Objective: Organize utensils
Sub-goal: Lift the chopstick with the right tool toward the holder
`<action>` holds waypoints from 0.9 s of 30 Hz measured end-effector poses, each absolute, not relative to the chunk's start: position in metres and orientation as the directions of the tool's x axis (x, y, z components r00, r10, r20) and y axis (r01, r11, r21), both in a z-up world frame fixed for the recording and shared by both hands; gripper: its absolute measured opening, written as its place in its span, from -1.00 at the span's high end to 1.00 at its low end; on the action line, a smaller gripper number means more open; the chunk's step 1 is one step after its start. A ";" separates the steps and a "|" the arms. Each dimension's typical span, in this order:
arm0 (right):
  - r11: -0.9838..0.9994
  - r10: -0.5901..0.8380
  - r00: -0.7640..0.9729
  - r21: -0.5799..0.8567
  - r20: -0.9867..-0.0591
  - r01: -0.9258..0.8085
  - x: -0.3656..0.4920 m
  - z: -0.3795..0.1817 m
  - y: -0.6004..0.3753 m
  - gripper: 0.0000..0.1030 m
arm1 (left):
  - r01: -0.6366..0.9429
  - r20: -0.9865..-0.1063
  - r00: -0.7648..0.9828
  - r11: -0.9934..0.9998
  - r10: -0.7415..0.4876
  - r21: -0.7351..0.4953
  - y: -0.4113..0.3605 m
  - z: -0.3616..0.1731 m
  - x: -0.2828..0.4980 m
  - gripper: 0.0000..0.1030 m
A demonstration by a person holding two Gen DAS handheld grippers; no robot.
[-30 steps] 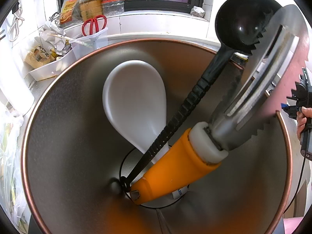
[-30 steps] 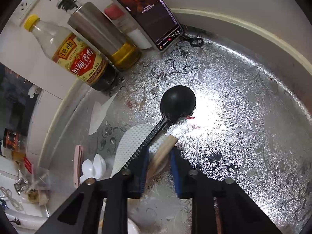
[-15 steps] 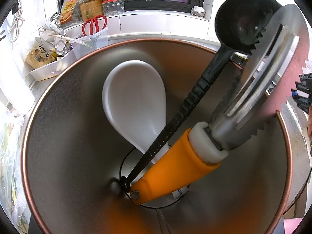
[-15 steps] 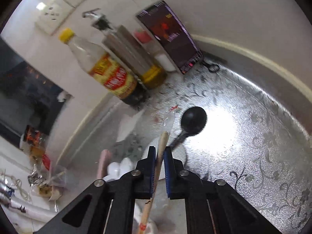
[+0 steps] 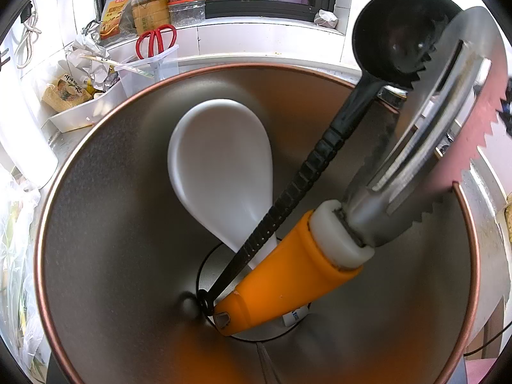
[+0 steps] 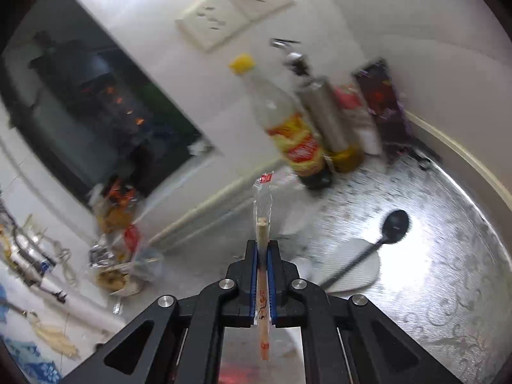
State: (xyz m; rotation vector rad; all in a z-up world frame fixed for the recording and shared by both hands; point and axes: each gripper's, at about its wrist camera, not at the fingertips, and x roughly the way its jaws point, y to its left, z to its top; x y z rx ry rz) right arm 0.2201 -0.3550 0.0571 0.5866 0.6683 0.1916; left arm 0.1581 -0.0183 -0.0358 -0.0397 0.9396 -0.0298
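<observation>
The left wrist view looks down into a steel utensil holder [image 5: 105, 224] with a copper rim. In it stand a white rice paddle [image 5: 220, 166], a black ladle [image 5: 400, 38] and an orange-handled serrated steel tool [image 5: 288, 275]. The left gripper's fingers do not show. My right gripper [image 6: 263, 249] is shut on a pair of wrapped wooden chopsticks [image 6: 263, 233], held upright above the patterned counter [image 6: 448, 272]. Another black ladle [image 6: 395, 224] lies across a white paddle [image 6: 348, 268] on the counter to the right.
A yellow-capped sauce bottle [image 6: 288, 134], a steel oil dispenser [image 6: 323, 118] and a phone [image 6: 380, 92] stand against the wall. Red scissors [image 5: 156, 40] sit in a clear cup beside a white tray [image 5: 80, 115] of wrappers. Jars line the windowsill.
My right gripper has closed on the chopsticks and lifted them off the counter, swinging up and left. The holder and its utensils have not moved.
</observation>
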 end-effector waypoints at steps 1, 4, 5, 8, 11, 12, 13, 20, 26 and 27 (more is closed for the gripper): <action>0.820 0.365 0.778 0.572 -0.511 -0.009 0.219 0.064 -0.350 0.88 | 0.008 -0.807 0.590 0.999 -0.043 -0.047 -0.018 -0.036 0.158 -0.74; 0.817 0.406 0.788 0.570 -0.463 -0.086 0.214 0.088 -0.332 0.88 | 0.008 -0.807 0.590 0.999 -0.042 -0.047 -0.018 -0.036 0.158 -0.74; 0.815 0.419 0.789 0.569 -0.449 -0.109 0.213 0.095 -0.327 0.88 | 0.008 -0.806 0.590 0.999 -0.042 -0.047 -0.018 -0.036 0.158 -0.74; 0.806 0.467 0.790 0.558 -0.397 -0.196 0.211 0.119 -0.310 0.88 | 0.009 -0.807 0.590 0.999 -0.043 -0.047 -0.018 -0.036 0.158 -0.74; 0.791 0.515 0.780 0.546 -0.355 -0.274 0.208 0.139 -0.291 0.88 | 0.010 -0.806 0.590 0.999 -0.043 -0.047 -0.019 -0.036 0.158 -0.74; 0.785 0.530 0.775 0.544 -0.345 -0.295 0.207 0.144 -0.286 0.88 | 0.009 -0.806 0.590 0.999 -0.043 -0.047 -0.019 -0.036 0.158 -0.74; 0.775 0.551 0.767 0.544 -0.330 -0.323 0.207 0.150 -0.279 0.88 | 0.010 -0.806 0.590 0.999 -0.044 -0.047 -0.019 -0.036 0.158 -0.74; 0.705 0.663 0.707 0.523 -0.247 -0.479 0.196 0.185 -0.235 0.88 | 0.012 -0.807 0.589 0.999 -0.044 -0.045 -0.020 -0.035 0.158 -0.74; 0.662 0.728 0.650 0.473 -0.220 -0.581 0.182 0.201 -0.200 0.88 | 0.013 -0.807 0.589 0.999 -0.043 -0.044 -0.019 -0.035 0.159 -0.74; 0.661 0.733 0.642 0.460 -0.225 -0.593 0.180 0.202 -0.193 0.88 | 0.013 -0.807 0.589 0.999 -0.043 -0.044 -0.020 -0.035 0.159 -0.74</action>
